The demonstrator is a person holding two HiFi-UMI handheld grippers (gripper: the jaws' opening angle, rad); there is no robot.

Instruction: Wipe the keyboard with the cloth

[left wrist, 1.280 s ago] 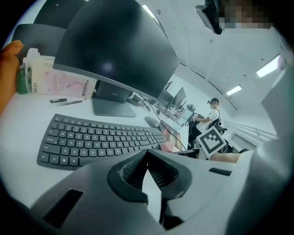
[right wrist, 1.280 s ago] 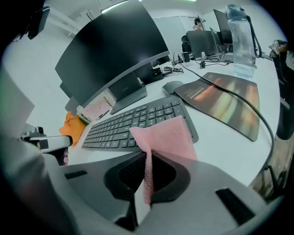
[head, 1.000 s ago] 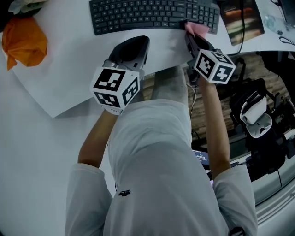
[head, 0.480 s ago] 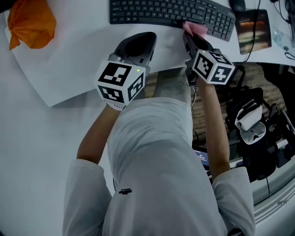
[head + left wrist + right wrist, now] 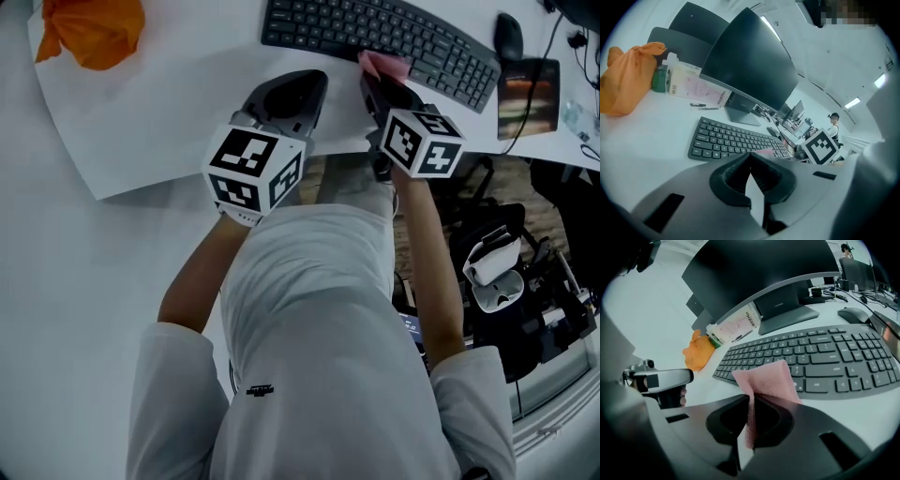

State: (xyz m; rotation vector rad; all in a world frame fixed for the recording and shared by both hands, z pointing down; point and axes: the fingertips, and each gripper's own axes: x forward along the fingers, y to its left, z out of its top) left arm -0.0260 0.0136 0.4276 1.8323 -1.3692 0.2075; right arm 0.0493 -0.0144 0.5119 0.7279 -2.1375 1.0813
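Leaning over a white desk (image 5: 56,281), a person in a grey shirt (image 5: 319,328) holds a two-jaw gripper in each hand, seen from the head view. The right gripper (image 5: 378,84) carries a small pink cloth (image 5: 382,64) at the near edge of a black computer keyboard (image 5: 375,33). The left gripper (image 5: 300,89) sits just beside it over a large white paper sheet (image 5: 169,112). A crumpled orange bag (image 5: 94,28) lies well apart at the far left.

The left gripper view shows that gripper's jaws pressed together with nothing between them. The keyboard lies ahead, below a dark curved monitor (image 5: 750,61).

The right gripper view shows its jaws clamped on the cloth. A fold stands up from them in front of the keyboard's lower key rows.
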